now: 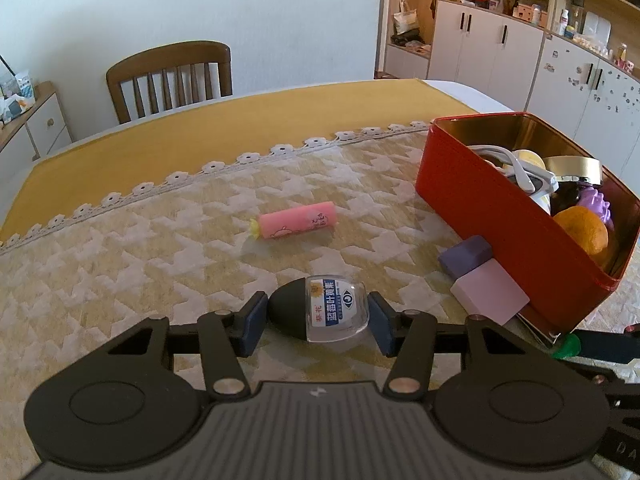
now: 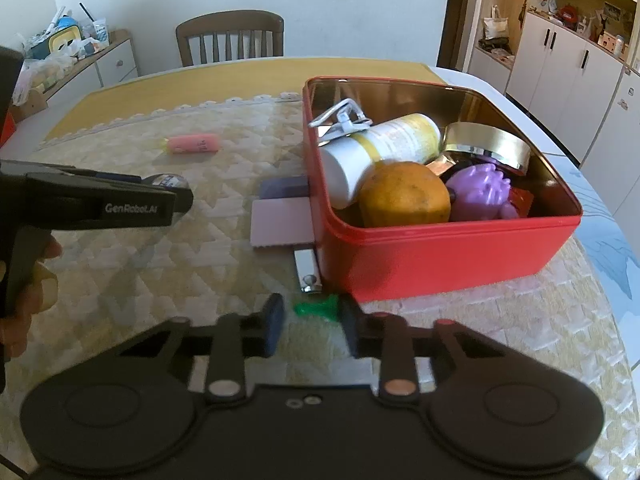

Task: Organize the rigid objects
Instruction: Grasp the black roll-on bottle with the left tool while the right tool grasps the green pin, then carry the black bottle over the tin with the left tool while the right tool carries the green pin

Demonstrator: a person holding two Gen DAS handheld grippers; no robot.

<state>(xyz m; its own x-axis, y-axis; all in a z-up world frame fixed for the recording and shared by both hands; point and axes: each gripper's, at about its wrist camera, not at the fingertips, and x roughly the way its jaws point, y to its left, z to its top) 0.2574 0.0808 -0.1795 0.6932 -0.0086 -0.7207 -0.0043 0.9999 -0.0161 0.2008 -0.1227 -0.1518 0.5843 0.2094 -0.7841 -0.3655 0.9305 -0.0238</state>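
My left gripper (image 1: 316,312) is shut on a small clear bottle with a black cap and blue label (image 1: 324,308), held just above the tablecloth. A pink tube (image 1: 296,220) lies further ahead; it also shows in the right wrist view (image 2: 194,144). A red tin box (image 2: 440,240) holds an orange (image 2: 404,196), a white bottle (image 2: 380,148), a purple toy (image 2: 484,192) and a gold-lidded jar (image 2: 488,144). My right gripper (image 2: 312,320) stands with its fingers around a small green object (image 2: 316,308) at the box's near corner, pads close beside it.
A dark purple block (image 2: 284,188), a pink block (image 2: 280,224) and a metal nail clipper (image 2: 307,270) lie against the box's left side. A wooden chair (image 1: 168,76) stands behind the table. Cabinets (image 1: 520,60) fill the right background.
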